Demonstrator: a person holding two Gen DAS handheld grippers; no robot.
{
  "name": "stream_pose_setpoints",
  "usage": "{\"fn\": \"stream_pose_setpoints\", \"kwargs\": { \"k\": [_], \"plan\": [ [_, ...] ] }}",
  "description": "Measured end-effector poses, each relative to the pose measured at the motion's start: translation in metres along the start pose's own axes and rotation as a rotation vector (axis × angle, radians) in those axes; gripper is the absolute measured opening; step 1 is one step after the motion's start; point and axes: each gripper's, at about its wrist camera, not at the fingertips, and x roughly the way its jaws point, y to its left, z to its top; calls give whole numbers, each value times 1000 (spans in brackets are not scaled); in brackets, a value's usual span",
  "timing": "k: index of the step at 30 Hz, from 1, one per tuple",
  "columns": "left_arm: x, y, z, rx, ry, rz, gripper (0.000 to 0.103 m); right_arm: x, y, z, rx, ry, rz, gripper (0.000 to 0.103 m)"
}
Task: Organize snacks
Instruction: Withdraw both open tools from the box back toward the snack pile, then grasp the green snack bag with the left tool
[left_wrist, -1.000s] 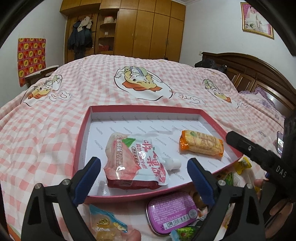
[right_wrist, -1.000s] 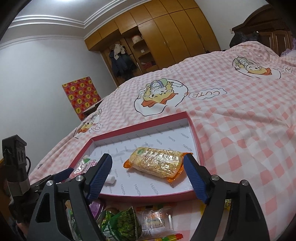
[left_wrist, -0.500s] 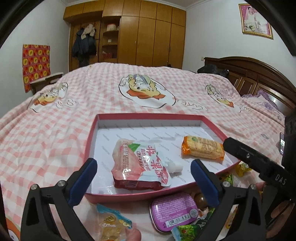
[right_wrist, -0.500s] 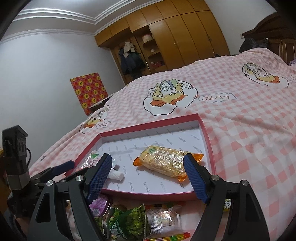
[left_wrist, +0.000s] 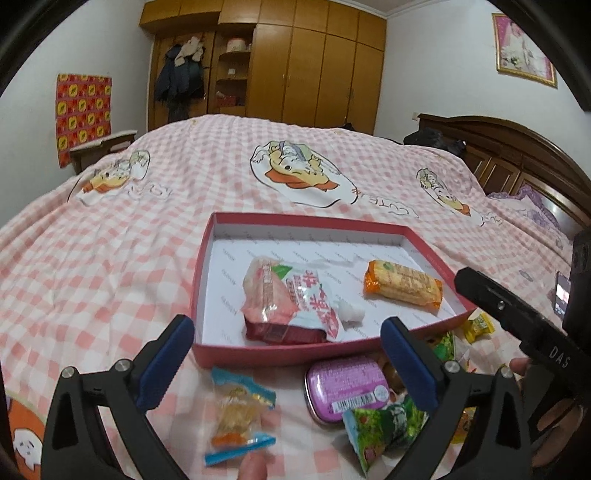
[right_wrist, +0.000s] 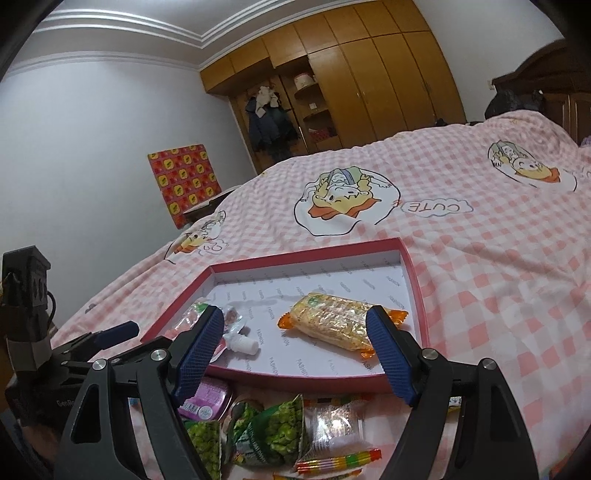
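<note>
1. At far left we see the checked bed cover (left_wrist: 110, 266) lying bare, wide open room left of the red tray (left_wrist: 201, 273).
2. Our left tool (left_wrist: 286, 365) hangs wide open and holds nothing, its blue pads near the tray's near rim; a blue-ended candy (left_wrist: 238, 413) lies on the cover between its fingers, near of the tray.
3. Inside the tray, a pink spouted pouch (left_wrist: 288, 302) with red Chinese writing we cannot read lies at the near left, close to the near wall, its white cap pointing right.
4. The tray's white lining repeats the word "FASHION"; its far half is bare.
5. An orange-ended cracker pack (left_wrist: 402, 286) lies at the tray's right, apart from the pouch.
6. Near of the tray, a purple tin (left_wrist: 345, 384) shows a barcode label, touching a green pea packet (left_wrist: 384, 428).
7. Our right tool (right_wrist: 295, 354) is also spread open and empty, above the loose pile: green packets (right_wrist: 273, 435), a clear wrapped sweet (right_wrist: 336, 424), a striped stick (right_wrist: 338, 459).
8. Right of the tray the cover runs open, printed "CUTE" (right_wrist: 436, 206).
</note>
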Motion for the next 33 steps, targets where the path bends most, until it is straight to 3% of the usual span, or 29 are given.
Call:
{"fn": "stream_pose_setpoints", "kwargs": {
  "k": [15, 33],
  "plan": [
    [-22, -12, -7, 12, 10, 2, 103, -19, 5, -6, 9, 15, 11, 81],
    [-33, -16, -7, 10, 36, -24, 103, -37, 18, 4, -104, 80, -28, 81]
  ]
}}
